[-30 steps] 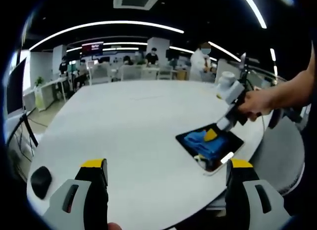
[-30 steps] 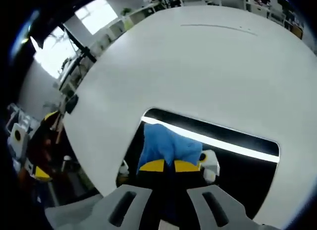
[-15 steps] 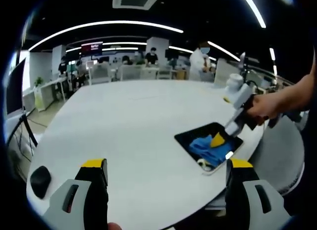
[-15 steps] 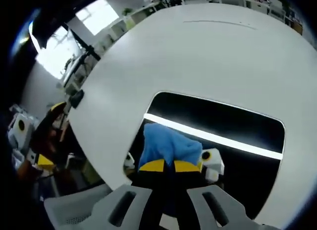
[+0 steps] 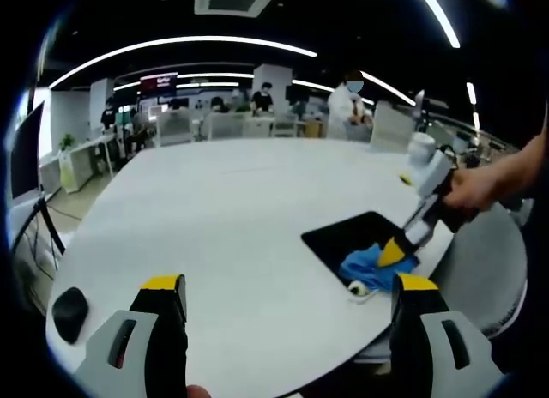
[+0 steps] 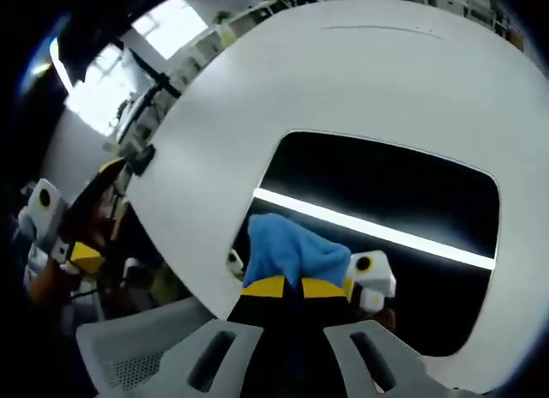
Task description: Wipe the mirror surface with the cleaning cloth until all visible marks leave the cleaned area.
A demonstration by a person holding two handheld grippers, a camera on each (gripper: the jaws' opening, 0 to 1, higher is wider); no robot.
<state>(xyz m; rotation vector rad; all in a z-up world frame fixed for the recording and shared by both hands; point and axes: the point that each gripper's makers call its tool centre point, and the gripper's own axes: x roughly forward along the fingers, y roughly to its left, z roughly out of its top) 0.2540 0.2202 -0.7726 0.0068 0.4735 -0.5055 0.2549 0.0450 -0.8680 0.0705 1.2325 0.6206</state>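
Right claw (image 6: 296, 286) pinches blue cloth (image 6: 287, 254) on mirror (image 6: 386, 196); left claw (image 5: 287, 285) agape.

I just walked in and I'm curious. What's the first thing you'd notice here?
The bright blue cloth, pinched in the right gripper, pressing on a dark mirror that lies flat near the edge of a big white table. A glowing stripe of ceiling light reflects across the mirror. The left gripper hovers open over the table's near edge.

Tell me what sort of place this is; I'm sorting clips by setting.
Probably an open-plan office or lab: a big white table in front, rows of desks with people behind, and long strip lights overhead.
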